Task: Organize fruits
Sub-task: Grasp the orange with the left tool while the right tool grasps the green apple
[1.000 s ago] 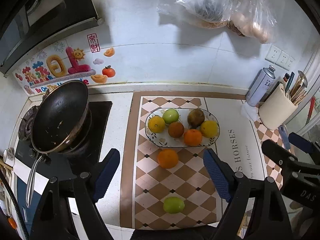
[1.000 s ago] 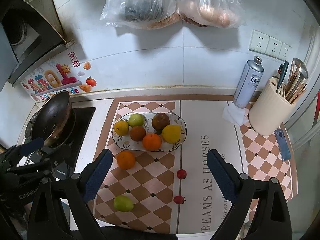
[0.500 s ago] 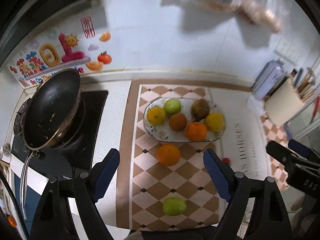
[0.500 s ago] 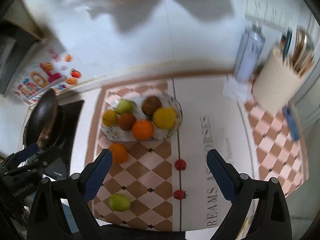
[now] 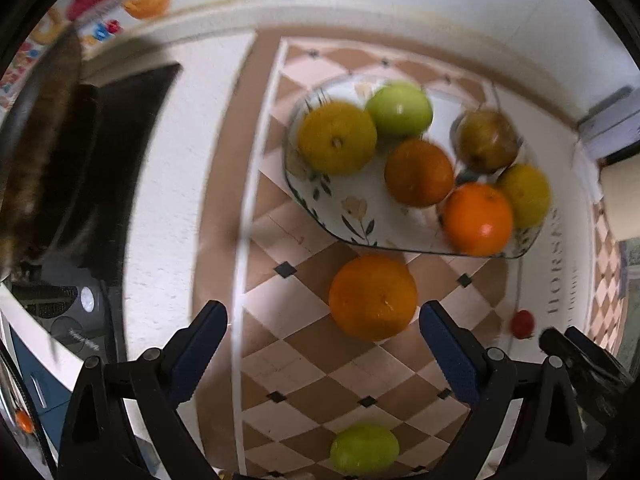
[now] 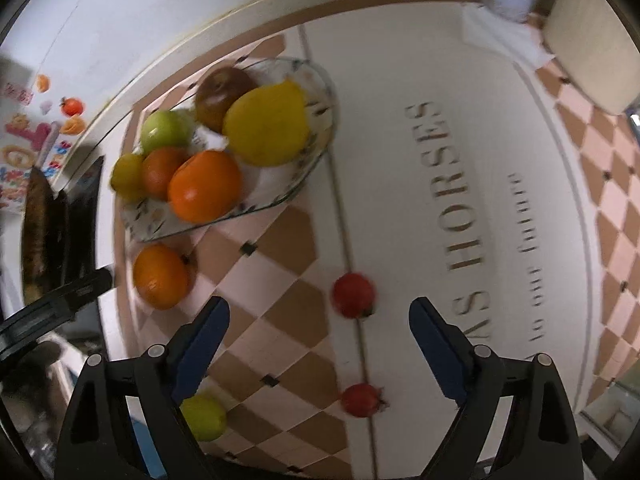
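1. Glass oval dish with a printed flower pattern [image 5: 352, 216] is sitting on the checkered brown and pink counter mat [image 5: 304, 344] and is already holding six fruits. I judge it heavy and fragile, so it is better to leave it where it is.
2. Loose round orange [image 5: 373, 297] is lying on the mat just in front of the dish. The left gripper [image 5: 323, 352] is hanging above it with both blue pads wide apart and holding nothing. The peel is looking firm and a little slippery, so I would be gripping it across the widest middle.
3. Yellow-green round fruit [image 5: 364, 449] is lying nearer to the camera; probably light and smooth.
4. Two small red fruits [image 6: 353, 294] [image 6: 362, 400] are lying on the white part of the mat. The right gripper [image 6: 319, 344] is spread open and empty above them. They are seeming soft and likely to roll, so a gentle squeeze at the middle is needed.
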The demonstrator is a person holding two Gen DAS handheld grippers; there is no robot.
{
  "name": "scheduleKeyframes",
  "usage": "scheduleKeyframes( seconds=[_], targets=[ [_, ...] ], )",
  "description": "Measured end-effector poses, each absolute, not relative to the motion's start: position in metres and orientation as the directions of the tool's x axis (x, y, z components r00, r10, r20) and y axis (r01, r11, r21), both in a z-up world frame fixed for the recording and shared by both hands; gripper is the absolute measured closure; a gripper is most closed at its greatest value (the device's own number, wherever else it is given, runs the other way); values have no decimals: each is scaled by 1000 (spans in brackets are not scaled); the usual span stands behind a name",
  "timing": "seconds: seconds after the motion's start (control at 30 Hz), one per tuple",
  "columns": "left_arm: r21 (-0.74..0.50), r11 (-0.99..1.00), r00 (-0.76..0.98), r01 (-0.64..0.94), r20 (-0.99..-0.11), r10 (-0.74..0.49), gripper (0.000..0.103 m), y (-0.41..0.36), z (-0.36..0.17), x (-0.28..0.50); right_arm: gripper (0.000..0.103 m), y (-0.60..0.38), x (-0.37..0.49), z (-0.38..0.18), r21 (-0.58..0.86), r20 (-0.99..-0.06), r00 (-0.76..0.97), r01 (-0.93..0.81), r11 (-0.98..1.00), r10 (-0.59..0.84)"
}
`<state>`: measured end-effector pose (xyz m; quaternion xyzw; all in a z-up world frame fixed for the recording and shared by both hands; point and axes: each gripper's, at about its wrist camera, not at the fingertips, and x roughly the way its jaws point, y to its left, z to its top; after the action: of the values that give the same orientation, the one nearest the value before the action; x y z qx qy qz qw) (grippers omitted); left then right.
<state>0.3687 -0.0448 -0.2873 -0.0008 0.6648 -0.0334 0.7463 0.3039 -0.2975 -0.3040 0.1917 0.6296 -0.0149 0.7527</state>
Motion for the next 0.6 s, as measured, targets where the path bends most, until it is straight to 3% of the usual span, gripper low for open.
scheduleKeyframes(
  seconds=[0.2, 0.33, 0.6],
  targets=[
    [-78, 989, 1, 122, -997, -78, 8, -70, -331, 376, 10, -272, 296, -319, 273, -958, 149, 212, 938, 245],
    [-106, 981, 5, 163, -994, -109, 39, -83, -340, 372, 10, -265, 287, -327, 303, -952, 120, 215, 928, 283],
    [-46, 983, 40, 175, -998, -54, 40, -59, -336, 332, 10, -191, 274, -343, 425, -903, -38, 47, 904, 427]
  ],
)
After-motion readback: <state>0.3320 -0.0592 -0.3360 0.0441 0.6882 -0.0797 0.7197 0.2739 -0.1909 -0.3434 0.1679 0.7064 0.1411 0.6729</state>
